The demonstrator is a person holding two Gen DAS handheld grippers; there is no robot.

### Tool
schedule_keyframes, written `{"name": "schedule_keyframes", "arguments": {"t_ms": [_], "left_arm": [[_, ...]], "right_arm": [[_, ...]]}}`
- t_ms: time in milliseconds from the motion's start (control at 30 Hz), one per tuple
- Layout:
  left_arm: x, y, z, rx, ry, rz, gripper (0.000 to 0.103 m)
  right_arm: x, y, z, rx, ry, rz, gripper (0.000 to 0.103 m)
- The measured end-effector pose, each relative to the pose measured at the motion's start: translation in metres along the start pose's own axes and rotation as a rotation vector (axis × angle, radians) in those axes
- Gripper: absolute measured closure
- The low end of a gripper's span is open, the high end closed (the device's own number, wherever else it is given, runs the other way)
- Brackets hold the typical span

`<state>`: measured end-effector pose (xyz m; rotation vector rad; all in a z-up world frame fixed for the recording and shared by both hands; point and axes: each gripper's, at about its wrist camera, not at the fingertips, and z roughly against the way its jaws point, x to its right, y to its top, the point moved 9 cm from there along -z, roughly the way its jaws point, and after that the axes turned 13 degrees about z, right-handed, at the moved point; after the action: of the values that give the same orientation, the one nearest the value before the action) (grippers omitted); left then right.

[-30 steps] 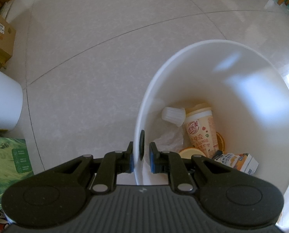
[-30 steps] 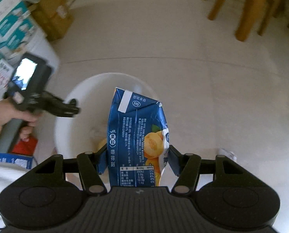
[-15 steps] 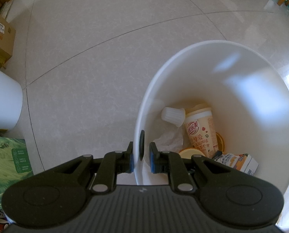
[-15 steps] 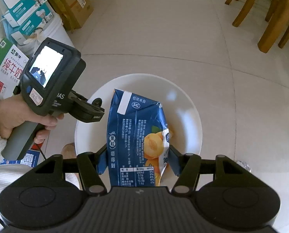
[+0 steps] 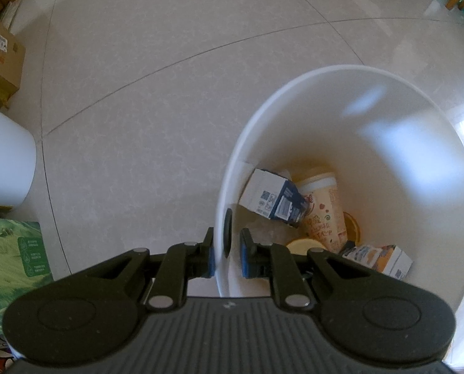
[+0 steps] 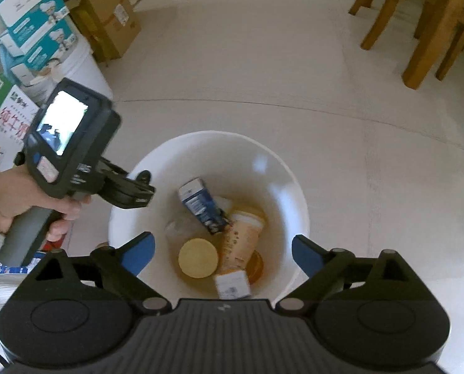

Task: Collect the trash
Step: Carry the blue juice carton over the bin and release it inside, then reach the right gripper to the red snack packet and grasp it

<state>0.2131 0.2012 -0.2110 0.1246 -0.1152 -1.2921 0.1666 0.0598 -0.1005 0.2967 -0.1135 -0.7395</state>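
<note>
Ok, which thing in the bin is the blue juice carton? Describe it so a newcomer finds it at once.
Look inside the white bin on the tiled floor. The blue juice carton lies tilted near the far wall, resting against the tall beige cup. It is the only dark blue box there; the other carton is pale and sits nearest the camera.

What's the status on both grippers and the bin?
Left gripper shut on bin rim. Right gripper jaws opening, nothing between them. Blue carton lies in bin with cup. Nothing in the way.
</note>
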Motion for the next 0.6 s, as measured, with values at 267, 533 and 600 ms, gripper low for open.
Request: {"name": "schedule_keyframes", "arguments": {"t_ms": [267, 533, 600], "left_arm": [[0.0, -0.001, 0.0, 0.0, 0.002, 0.0, 0.09], [0.001, -0.001, 0.0, 0.002, 0.005, -0.003, 0.09], [0.001, -0.001, 0.0, 0.002, 0.004, 0.0, 0.09]], "right_arm": [[0.04, -0.031, 0.01, 0.004, -0.104, -0.032, 0.006], [0.104, -0.093, 0.01, -0.009, -0.198, -0.214, 0.002], [0.122, -0.116, 0.003, -0.021, -0.223, -0.289, 0.002]]}}
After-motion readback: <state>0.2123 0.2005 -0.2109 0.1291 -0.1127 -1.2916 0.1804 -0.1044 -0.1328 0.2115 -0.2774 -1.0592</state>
